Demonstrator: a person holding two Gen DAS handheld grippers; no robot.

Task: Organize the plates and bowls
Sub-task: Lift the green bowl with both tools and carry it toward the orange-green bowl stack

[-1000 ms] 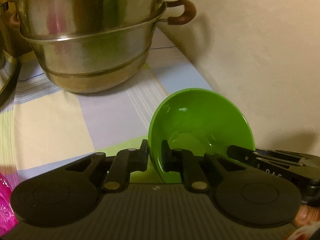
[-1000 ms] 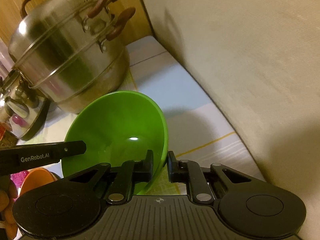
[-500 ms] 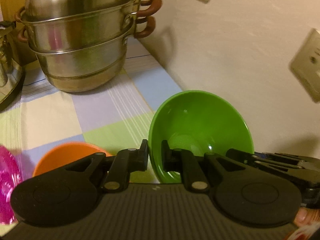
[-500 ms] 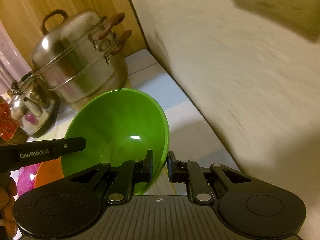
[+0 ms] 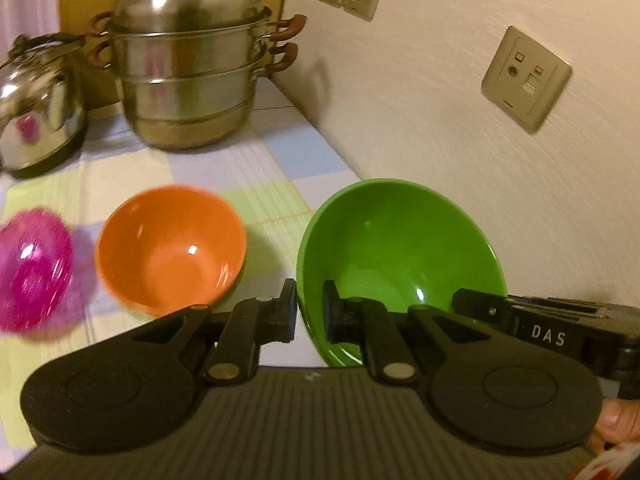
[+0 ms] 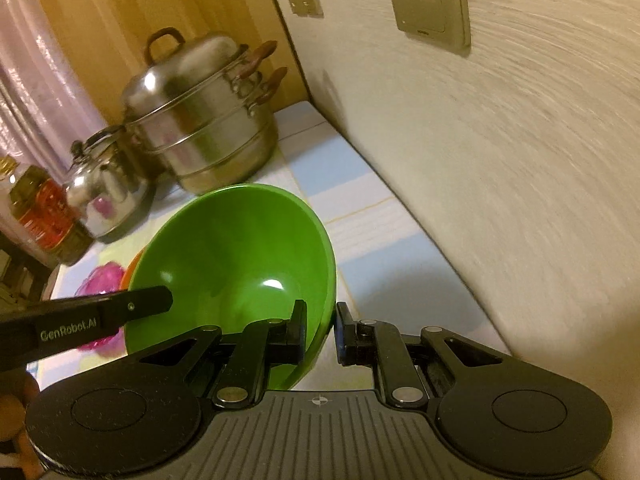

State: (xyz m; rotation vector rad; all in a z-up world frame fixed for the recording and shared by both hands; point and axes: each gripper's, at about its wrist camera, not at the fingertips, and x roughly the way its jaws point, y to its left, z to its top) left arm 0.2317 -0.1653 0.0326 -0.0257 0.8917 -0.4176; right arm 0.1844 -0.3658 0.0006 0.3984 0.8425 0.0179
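A green bowl (image 5: 396, 248) hangs tilted in the air above the checked tablecloth, held by both grippers. My left gripper (image 5: 309, 312) is shut on its left rim, one finger inside and one outside. My right gripper (image 6: 320, 330) is shut on the opposite rim of the green bowl (image 6: 240, 264). The other gripper's black finger shows in each view. An orange bowl (image 5: 170, 250) sits upright on the cloth left of the green one, with a pink translucent bowl (image 5: 34, 270) beside it at the far left.
A stacked steel steamer pot (image 5: 192, 68) and a steel kettle (image 5: 36, 108) stand at the back of the table (image 5: 260, 168). An oil bottle (image 6: 44, 212) stands left of the kettle. The wall (image 5: 440, 100) with sockets runs close along the right side.
Both grippers have pulled back from the steamer and risen with the green bowl. The orange and pink bowls, the kettle and the wall sockets have come into view.
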